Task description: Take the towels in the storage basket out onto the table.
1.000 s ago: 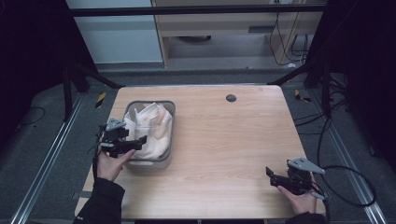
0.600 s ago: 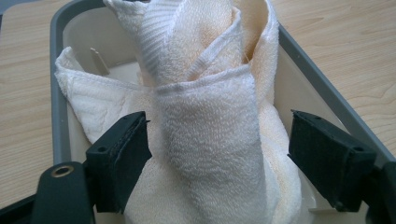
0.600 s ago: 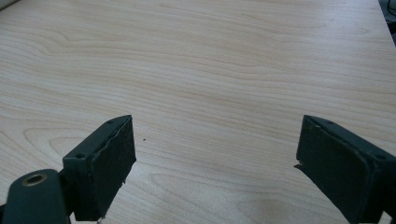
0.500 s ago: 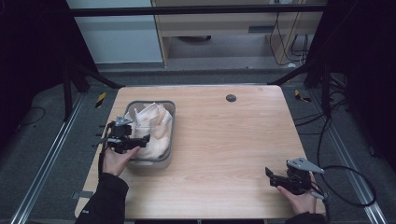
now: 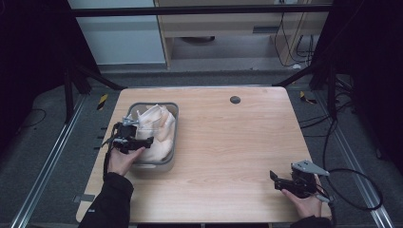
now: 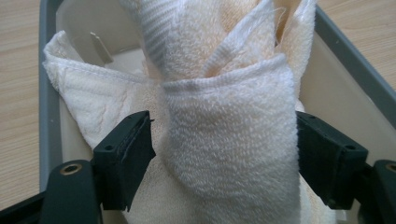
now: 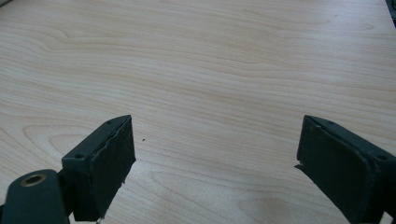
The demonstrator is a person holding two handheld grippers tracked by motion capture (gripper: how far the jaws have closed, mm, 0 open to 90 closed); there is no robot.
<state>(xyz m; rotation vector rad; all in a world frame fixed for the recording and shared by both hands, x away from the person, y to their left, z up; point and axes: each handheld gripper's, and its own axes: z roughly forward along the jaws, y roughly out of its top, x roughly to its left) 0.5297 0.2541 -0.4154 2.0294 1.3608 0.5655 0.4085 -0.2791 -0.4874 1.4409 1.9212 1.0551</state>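
Left gripper (image 6: 219,154), jaws apart and just been closing, straddles a fold of the towel (image 6: 224,140) in the grey bin (image 5: 173,137), left of frame; a shallow bite may slip off; right gripper (image 7: 215,163) idles apart above the counter (image 7: 210,70).

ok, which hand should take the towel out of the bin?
Left. Its tool is already in the bin with its jaws either side of a towel fold, just closing. The right tool sits open over bare table, far off.
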